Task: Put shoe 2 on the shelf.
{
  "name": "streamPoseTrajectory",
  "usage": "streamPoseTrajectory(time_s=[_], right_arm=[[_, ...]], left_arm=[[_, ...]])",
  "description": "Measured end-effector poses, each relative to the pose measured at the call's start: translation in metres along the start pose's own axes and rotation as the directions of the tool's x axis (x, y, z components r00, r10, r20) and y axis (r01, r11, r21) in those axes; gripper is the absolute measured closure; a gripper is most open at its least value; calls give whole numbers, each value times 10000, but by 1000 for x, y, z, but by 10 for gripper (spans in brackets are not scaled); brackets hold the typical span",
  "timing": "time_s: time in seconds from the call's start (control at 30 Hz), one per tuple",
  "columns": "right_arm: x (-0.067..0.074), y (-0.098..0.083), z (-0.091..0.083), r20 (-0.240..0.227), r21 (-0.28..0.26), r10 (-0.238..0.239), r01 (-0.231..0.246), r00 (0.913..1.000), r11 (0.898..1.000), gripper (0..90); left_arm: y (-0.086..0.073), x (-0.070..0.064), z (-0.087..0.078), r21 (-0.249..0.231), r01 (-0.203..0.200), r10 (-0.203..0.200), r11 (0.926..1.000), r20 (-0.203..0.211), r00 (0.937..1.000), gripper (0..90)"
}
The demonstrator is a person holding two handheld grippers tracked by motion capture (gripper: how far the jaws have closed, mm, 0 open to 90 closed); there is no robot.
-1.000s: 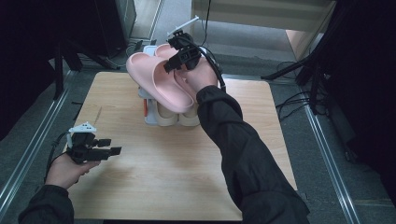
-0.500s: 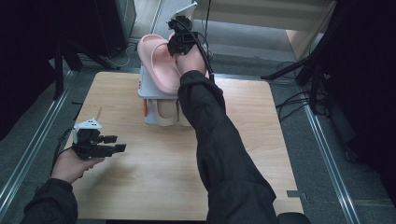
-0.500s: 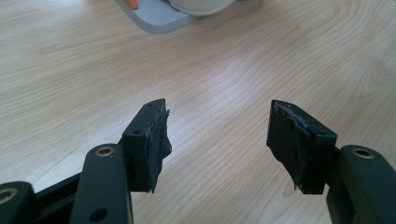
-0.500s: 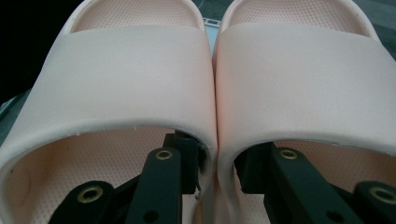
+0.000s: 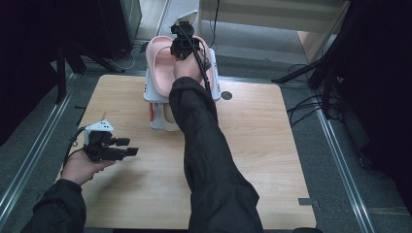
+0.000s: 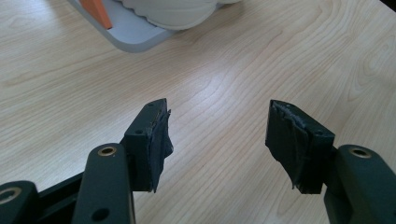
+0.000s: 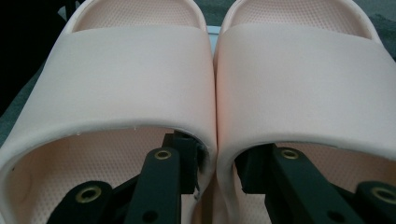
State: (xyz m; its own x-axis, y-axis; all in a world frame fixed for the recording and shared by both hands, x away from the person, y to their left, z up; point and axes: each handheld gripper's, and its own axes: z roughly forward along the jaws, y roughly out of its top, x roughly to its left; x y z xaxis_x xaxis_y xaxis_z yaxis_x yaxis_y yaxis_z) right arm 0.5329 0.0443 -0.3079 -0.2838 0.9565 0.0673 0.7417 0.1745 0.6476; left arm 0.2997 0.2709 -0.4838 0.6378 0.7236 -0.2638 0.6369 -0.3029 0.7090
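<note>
At the left of the tabletop [image 5: 252, 160], the left gripper [image 5: 127, 147] hovers low over bare wood with its jaws apart and nothing between them; they have just been closing a little. Farther right, at the far edge, a white rack [image 5: 156, 99] holds pale shoes [image 6: 175, 11] on its lower level, and the pair of pink slippers [image 5: 165, 65] sits on top. The right gripper [image 7: 218, 170] has one jaw inside each slipper, clamped on the two inner walls pressed together. The grip is only on soft foam edges, so a quick swing could let one slipper slide free, and dragging them could tip the rack.
</note>
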Motion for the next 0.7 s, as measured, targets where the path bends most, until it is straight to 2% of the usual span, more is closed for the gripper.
streamPoseTrajectory(time_s=[0.13, 0.3, 0.37, 0.6, 0.7], right_arm=[[0, -2, 6, 335, -53, 55, -53, 9994, 10000, 733], [-6, -4, 15, 408, 57, 447, -449, 9982, 9990, 722], [-6, -6, 18, 423, 33, 442, -444, 9981, 9990, 708], [-8, -9, 19, 192, -49, 455, -454, 9988, 9990, 637], [-9, -13, 20, 52, -136, 279, -278, 9996, 9995, 596]], left_arm=[[2, -1, 2, -26, -72, 72, 10000, -1, 10000, 398], [3, 0, 3, 24, -79, 79, 10000, 45, 10000, 398], [3, 0, 4, 55, -120, 120, 9999, 18, 9999, 398], [3, 0, 3, 75, -16, 15, 10000, 45, 10000, 394], [2, 2, 1, -25, 136, -136, 9999, 20, 9999, 387]])
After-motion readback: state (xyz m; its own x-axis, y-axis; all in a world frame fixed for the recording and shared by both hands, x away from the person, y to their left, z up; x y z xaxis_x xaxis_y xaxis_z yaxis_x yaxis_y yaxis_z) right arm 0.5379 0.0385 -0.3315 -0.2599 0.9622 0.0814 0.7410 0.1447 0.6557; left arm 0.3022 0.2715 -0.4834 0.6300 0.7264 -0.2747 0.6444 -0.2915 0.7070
